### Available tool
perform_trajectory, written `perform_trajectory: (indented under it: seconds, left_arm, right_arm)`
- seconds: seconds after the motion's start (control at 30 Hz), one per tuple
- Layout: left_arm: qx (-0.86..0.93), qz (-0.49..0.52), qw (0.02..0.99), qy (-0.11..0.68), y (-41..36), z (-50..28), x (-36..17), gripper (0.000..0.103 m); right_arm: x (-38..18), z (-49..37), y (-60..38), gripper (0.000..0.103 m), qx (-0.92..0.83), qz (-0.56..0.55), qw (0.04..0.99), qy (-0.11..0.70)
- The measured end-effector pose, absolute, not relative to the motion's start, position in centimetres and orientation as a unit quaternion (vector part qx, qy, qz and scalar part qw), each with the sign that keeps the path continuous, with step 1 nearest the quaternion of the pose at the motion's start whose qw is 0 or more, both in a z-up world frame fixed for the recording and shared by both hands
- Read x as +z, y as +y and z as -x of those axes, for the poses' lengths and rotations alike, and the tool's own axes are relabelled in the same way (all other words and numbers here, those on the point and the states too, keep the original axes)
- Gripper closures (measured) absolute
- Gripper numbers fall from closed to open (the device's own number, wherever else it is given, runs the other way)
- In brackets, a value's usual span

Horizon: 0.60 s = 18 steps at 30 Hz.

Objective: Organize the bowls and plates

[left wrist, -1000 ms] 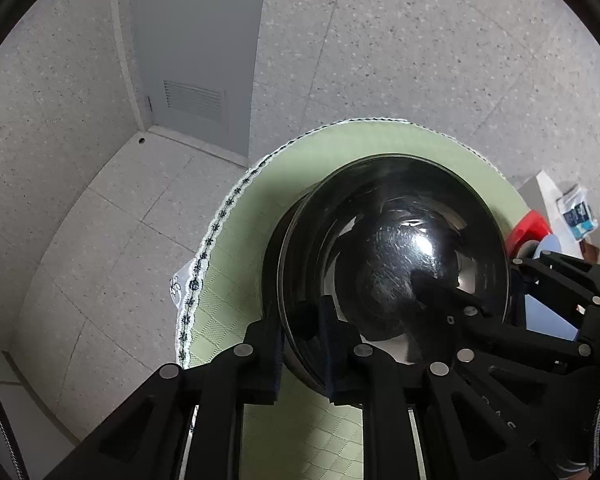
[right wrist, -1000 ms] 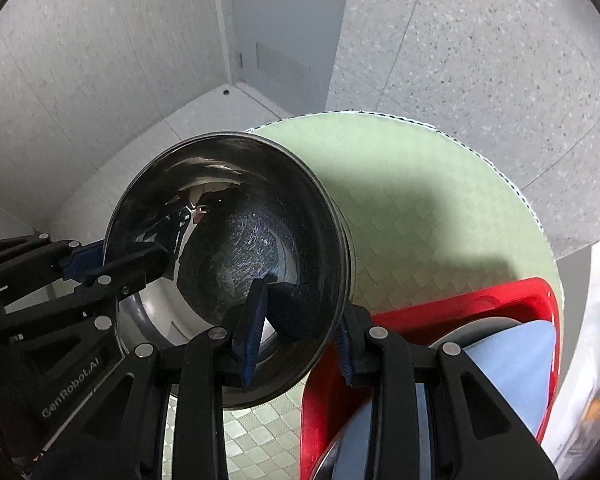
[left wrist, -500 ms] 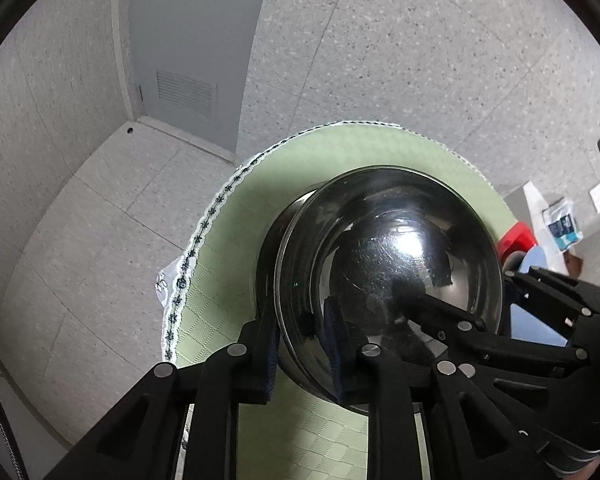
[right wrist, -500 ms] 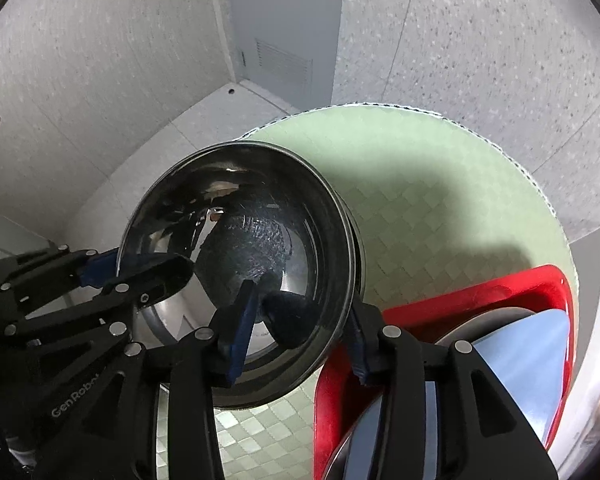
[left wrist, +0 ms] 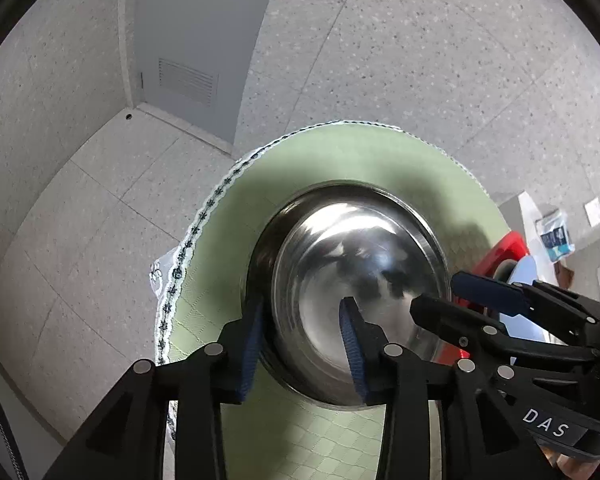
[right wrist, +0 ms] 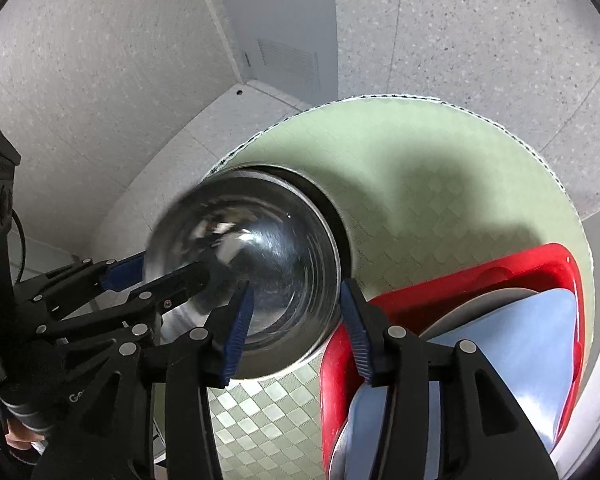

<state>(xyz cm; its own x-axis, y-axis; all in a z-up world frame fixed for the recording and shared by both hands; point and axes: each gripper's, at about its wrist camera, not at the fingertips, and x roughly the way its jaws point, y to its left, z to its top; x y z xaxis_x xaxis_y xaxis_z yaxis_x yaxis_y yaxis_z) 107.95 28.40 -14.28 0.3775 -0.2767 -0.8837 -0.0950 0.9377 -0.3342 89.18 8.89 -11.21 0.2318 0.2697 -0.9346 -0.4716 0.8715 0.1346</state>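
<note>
Your left gripper [left wrist: 302, 346] is sitting with its two black fingers spread wide; one blue ribbed pad is outside the rim of the shiny metal bowl [left wrist: 356, 296] and the other is inside it, and neither pad is pinching the rim; your right gripper [right wrist: 296, 326] is doing the same on the other side of the bowl, fingers wide, one pad inside and one pad outside. The bowl is round, smooth and mirror-bright, with fine scratch rings in the bottom; it is sitting on the round table [right wrist: 440, 168], toward its left side. A darker rim is showing just behind and around the bowl, so there may be two bowls nested together; the view is too blurry to be sure. The table is wearing a pale green cloth [left wrist: 340, 152] with a small checked weave and a white lace edge with dark flowers. Beside the bowl, at your right, one red plastic basket [right wrist: 500, 268] with rounded corners is resting on the cloth; inside it you are seeing one flat light blue plate [right wrist: 512, 352] with soft corners, and one grey round plate edge [right wrist: 480, 304] just behind it. The floor [left wrist: 80, 216] is speckled grey tile; one grey door [left wrist: 188, 40] with a slatted vent is standing in the corner.
</note>
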Motion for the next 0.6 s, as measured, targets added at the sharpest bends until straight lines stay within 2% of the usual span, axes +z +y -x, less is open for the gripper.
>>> perform_trajectory:
  seconds: [0.17,0.23,0.3,0.43,0.6]
  left_arm:
    - [-0.057,0.170,0.815,0.551,28.2,-107.5,-13.8,0.068]
    - [-0.056,0.168,0.819,0.546,28.0,-107.1,-13.3,0.062]
    - [-0.051,0.167,0.825,0.537,27.8,-106.5,-12.6,0.050]
    - [-0.045,0.161,0.842,0.513,26.9,-105.0,-10.6,0.043]
    - [-0.032,0.152,0.874,0.459,23.7,-100.3,-6.5,0.027]
  right_arm:
    - [-10.7,-88.9,8.4,0.053,0.231,0.086,0.788,0.564]
    - [-10.2,-88.5,7.9,0.053,0.233,0.079,0.793,0.557]
    - [-9.5,-88.0,7.2,0.052,0.233,0.066,0.802,0.546]
    - [-7.5,-86.0,5.8,0.043,0.229,0.055,0.824,0.516]
    - [-4.8,-82.5,2.9,0.043,0.240,0.033,0.843,0.480]
